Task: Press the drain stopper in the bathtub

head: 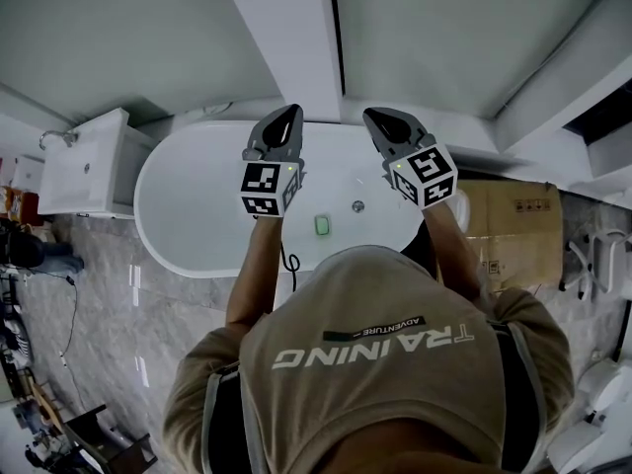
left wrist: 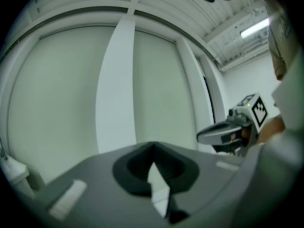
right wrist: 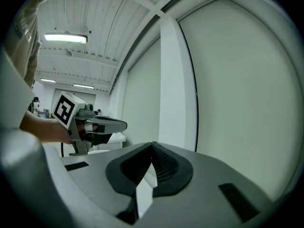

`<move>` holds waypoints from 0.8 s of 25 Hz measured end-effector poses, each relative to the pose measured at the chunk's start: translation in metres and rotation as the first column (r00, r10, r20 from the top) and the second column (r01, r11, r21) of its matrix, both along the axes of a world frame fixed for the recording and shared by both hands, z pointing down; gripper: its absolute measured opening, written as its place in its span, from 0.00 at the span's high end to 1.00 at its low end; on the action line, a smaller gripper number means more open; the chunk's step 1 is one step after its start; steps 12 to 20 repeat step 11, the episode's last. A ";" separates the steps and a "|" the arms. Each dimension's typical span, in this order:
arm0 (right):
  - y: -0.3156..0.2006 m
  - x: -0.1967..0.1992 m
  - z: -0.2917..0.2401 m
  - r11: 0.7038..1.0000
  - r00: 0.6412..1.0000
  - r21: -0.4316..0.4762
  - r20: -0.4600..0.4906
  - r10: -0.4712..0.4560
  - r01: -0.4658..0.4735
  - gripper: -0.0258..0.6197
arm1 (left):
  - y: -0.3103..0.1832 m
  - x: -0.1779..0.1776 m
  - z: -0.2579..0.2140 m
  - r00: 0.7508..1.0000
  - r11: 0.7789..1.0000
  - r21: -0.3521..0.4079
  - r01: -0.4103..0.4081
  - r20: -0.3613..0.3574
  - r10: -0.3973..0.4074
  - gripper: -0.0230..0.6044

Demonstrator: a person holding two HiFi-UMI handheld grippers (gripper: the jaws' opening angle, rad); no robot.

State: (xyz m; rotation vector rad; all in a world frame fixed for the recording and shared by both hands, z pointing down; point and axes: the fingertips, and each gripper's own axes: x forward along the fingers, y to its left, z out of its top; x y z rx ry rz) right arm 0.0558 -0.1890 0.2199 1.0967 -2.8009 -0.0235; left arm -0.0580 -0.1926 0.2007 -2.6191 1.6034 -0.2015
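Note:
A white oval bathtub (head: 188,205) lies below me in the head view. On its floor sits a small round metal drain stopper (head: 357,206), with a small green object (head: 322,225) beside it. My left gripper (head: 285,118) and right gripper (head: 379,119) are held side by side, high above the tub and pointing at the wall, far from the stopper. Both look shut and hold nothing. In the left gripper view my left gripper (left wrist: 153,147) faces pale wall panels, with the right gripper (left wrist: 223,134) to its right. The right gripper view shows my right gripper (right wrist: 153,145) and the left gripper (right wrist: 107,125).
A white washbasin cabinet (head: 84,166) stands left of the tub and a cardboard box (head: 513,227) to its right. A dark cable (head: 289,263) hangs over the tub's near rim. A white pillar (head: 286,38) divides the wall panels behind. The marble floor (head: 109,304) carries clutter at far left.

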 end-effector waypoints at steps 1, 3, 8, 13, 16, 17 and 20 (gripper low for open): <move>0.001 -0.001 0.000 1.000 1.000 0.002 -0.002 -0.002 0.002 0.95 | 0.001 -0.001 0.001 1.000 1.000 -0.002 0.000 0.001 0.000 0.96; 0.002 -0.003 -0.002 1.000 1.000 0.008 -0.004 0.000 0.000 0.95 | 0.004 -0.001 0.002 1.000 1.000 -0.003 -0.007 0.015 0.007 0.96; 0.005 -0.005 -0.005 1.000 1.000 0.022 -0.001 0.014 -0.014 0.95 | 0.011 0.002 0.000 0.999 0.999 0.005 -0.035 0.018 0.035 0.96; 0.009 -0.006 -0.004 1.000 1.000 0.021 0.000 0.016 -0.016 0.95 | 0.014 0.000 0.002 0.998 0.999 0.010 -0.039 0.041 0.038 0.96; 0.009 -0.006 -0.004 1.000 1.000 0.021 0.000 0.016 -0.016 0.95 | 0.014 0.000 0.002 0.998 0.999 0.010 -0.039 0.041 0.038 0.96; 0.009 -0.006 -0.004 1.000 1.000 0.021 0.000 0.016 -0.016 0.95 | 0.014 0.000 0.002 0.998 0.999 0.010 -0.039 0.041 0.038 0.96; 0.009 -0.006 -0.004 1.000 1.000 0.021 0.000 0.016 -0.016 0.95 | 0.014 0.000 0.002 0.998 0.999 0.010 -0.039 0.041 0.038 0.96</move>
